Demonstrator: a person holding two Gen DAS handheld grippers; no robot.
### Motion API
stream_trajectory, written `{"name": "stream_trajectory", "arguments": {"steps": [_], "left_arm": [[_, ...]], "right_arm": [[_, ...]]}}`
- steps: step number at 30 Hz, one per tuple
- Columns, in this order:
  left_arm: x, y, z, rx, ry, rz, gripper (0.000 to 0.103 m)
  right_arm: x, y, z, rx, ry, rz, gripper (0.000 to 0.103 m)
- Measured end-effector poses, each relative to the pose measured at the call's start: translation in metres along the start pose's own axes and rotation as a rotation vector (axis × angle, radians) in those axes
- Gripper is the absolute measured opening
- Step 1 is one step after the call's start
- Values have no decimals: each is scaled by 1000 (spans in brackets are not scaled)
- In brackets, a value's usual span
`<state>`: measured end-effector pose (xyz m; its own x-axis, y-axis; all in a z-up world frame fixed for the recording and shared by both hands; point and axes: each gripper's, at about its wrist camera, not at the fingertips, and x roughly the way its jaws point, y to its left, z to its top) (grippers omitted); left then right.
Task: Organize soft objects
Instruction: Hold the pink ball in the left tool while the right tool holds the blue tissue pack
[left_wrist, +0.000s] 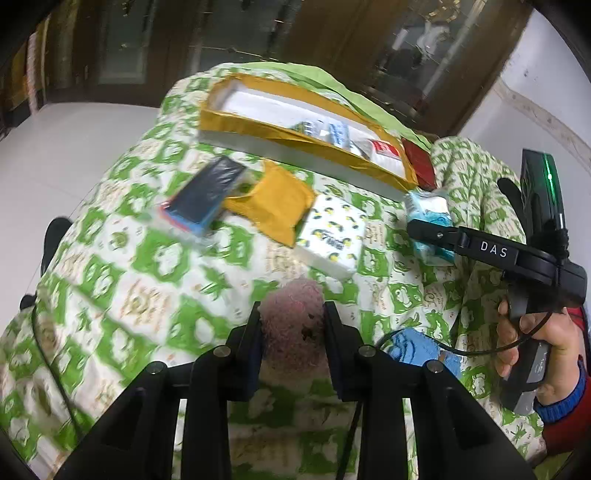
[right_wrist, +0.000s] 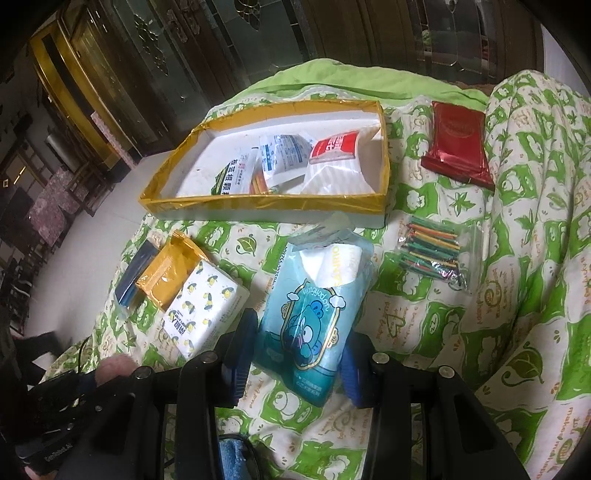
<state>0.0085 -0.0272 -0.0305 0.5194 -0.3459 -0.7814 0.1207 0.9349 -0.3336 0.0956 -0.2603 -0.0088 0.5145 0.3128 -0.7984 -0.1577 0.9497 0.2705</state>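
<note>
My left gripper (left_wrist: 291, 332) has its fingers (left_wrist: 249, 354) pinching a fuzzy pink soft thing (left_wrist: 295, 328), which bulges out between the pads and hangs just above the quilt (left_wrist: 129, 280); I judge I am holding it low and forward so it can travel to the box without snagging. My right gripper (right_wrist: 295, 354) has its fingers (right_wrist: 240, 354) closed on the near end of a blue tissue pack (right_wrist: 314, 314), a cartoon bear on its wrapper and white tissue showing at its torn far end; from the left wrist view the same pack sits raised off the quilt, near the box's right corner. Both soft items seem headed for the yellow-taped box (right_wrist: 258, 203), a shallow white tray edged in tape that already holds several sachets and a red-and-white packet, so sorting is partly done by my reckoning. Left of the tissue pack lie a lemon-print tissue pack (right_wrist: 201, 310), a mustard pouch (right_wrist: 168, 273) overlapping it, and a dark blue packet (right_wrist: 133, 273) beyond. To the right lie a bag of coloured sticks (right_wrist: 436, 254) and, farther back, a red foil packet (right_wrist: 458, 144). Something blue and knitted (left_wrist: 413, 347) lies near my fingers. Everything rests on a green-and-white frog-print quilt over a bed, lumpy and yielding, so things tilt. Around it are pale floor tiles and dark wooden cabinets with glass doors.
</note>
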Motion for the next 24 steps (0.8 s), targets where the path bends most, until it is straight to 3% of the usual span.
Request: {"name": "stream_trajectory", "arguments": {"steps": [24], "left_arm": [[-6,10,-8,-26,-7,23,29]], "right_arm": [[-8,1,-1,4,-26,10,44]]}}
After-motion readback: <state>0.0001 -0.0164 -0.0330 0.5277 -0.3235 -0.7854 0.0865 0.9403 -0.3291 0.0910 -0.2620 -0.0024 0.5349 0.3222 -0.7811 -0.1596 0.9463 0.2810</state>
